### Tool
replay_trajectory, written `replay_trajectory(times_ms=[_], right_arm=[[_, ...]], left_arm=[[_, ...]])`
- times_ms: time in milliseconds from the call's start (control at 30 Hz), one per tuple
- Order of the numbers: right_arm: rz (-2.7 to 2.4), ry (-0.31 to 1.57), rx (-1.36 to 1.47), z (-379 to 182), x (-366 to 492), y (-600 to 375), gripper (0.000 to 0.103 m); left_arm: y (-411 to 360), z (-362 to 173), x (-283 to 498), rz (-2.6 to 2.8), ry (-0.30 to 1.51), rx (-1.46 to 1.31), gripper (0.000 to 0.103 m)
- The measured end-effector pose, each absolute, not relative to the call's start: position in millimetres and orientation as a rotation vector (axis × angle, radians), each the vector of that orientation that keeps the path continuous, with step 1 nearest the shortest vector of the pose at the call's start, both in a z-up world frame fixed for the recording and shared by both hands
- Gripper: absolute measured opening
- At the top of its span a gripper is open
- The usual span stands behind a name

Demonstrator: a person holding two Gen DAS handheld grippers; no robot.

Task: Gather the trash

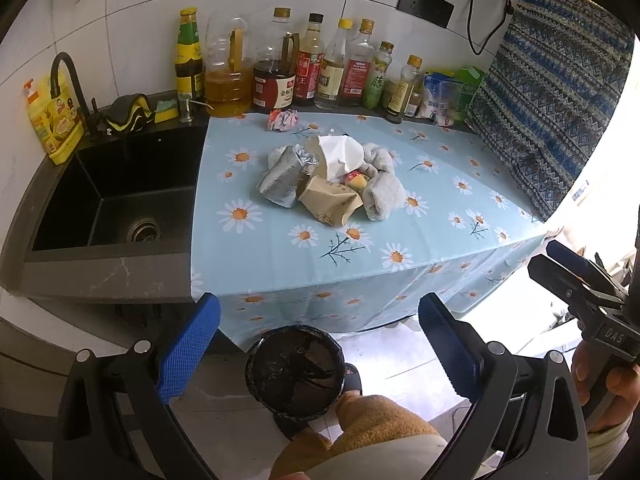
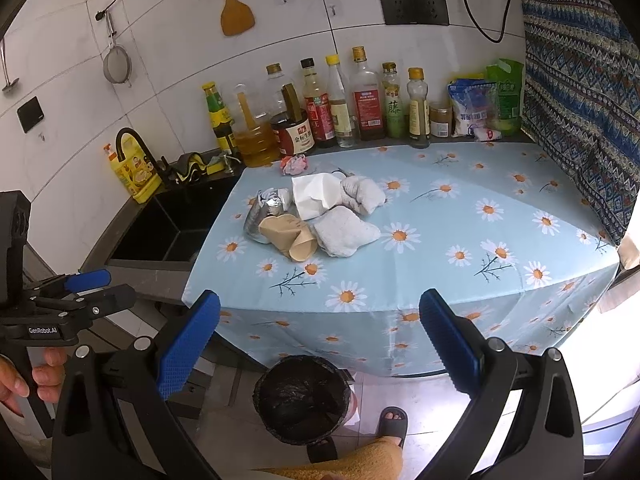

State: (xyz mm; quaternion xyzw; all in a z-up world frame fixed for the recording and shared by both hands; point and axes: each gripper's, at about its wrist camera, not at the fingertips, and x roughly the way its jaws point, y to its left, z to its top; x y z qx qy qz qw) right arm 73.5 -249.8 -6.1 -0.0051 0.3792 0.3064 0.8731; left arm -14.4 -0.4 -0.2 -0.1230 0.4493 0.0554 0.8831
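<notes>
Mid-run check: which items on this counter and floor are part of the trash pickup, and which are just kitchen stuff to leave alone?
For the job:
crumpled brown paper bag
white tissue paper
foil wrapper
crumpled pink wrapper
lined trash bin

Leave alone:
condiment bottles
yellow dish soap
sponge
sink
grey cloths, probably not trash

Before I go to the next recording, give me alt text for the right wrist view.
A pile of trash lies on a daisy-print tablecloth, with a black bin on the floor below. The open right gripper frames the bin; bottles line the wall.
</notes>
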Motion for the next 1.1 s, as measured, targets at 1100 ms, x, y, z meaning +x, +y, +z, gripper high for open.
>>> replay_trajectory(times_ms=[1100], right_arm=[[0.637,0.799,0.000,-3.4,68.7,-252.8,0.099]], left_arm=[[-0.1,8.6,-21.3,0.123,0.916,-0.269,0.096]])
